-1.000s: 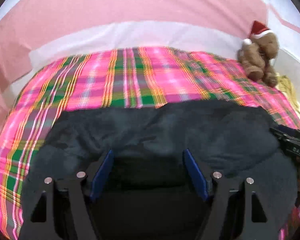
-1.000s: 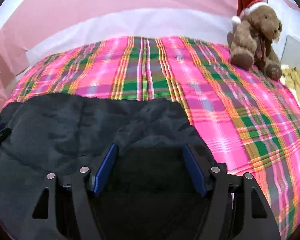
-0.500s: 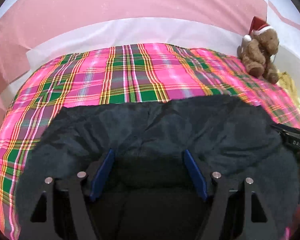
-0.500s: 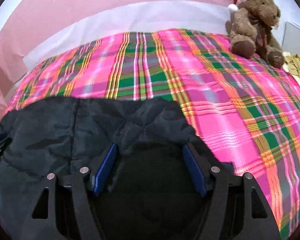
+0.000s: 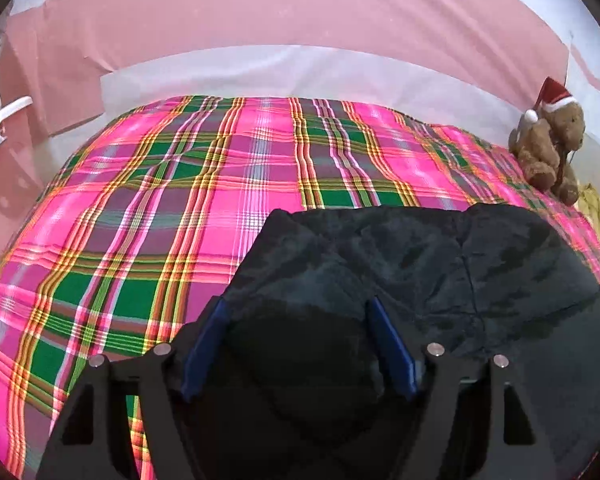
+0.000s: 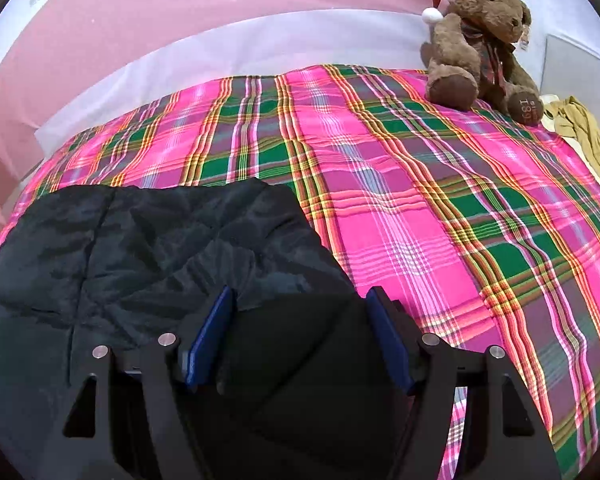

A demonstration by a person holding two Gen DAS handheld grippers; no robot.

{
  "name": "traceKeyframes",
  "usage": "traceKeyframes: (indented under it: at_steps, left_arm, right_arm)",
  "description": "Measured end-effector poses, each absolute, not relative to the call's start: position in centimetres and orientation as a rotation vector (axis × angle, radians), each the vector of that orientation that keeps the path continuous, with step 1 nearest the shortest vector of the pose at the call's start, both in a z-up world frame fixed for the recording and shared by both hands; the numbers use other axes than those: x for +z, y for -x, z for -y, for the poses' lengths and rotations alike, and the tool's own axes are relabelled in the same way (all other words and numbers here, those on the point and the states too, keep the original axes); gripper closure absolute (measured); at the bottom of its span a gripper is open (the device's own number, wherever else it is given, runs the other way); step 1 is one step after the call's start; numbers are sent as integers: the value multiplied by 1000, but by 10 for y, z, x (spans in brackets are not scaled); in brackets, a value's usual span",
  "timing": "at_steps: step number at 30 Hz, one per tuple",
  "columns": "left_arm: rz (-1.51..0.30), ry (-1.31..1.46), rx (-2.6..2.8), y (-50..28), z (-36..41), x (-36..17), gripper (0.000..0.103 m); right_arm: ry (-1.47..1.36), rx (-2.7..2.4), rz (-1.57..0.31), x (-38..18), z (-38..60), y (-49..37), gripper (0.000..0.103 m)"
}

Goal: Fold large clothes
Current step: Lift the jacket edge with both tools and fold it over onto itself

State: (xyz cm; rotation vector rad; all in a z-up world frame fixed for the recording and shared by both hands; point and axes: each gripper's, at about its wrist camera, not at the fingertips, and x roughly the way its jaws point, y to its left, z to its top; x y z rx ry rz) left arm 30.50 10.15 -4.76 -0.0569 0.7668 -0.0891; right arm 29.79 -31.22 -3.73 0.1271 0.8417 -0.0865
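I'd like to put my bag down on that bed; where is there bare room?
Bare plaid bedspread lies between the dark quilted garment and the teddy bear, and left of the garment in the left view. It is crowded around the bear and yellow cloth.

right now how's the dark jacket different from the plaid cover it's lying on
The dark jacket is plain navy-black and puffy; the plaid cover is bright pink, green and yellow checks. The jacket is bunched and creased into a compact heap, while the cover lies spread nearly flat. The jacket takes up only the near part of the cover, which runs on to the teddy bear. Both are soft fabric.
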Motion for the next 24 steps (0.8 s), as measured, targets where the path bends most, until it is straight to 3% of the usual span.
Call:
traceKeyframes:
  at_steps: [11,24]
  left_arm:
    - [-735,-32,-41,-269,-93,-12,29]
    - [-707,32,-8,-212,-129,-8,29]
  right_arm:
    - [-64,-37,-762,9,298,-242,35]
    - [-161,-27,-819,-12,313,-191,34]
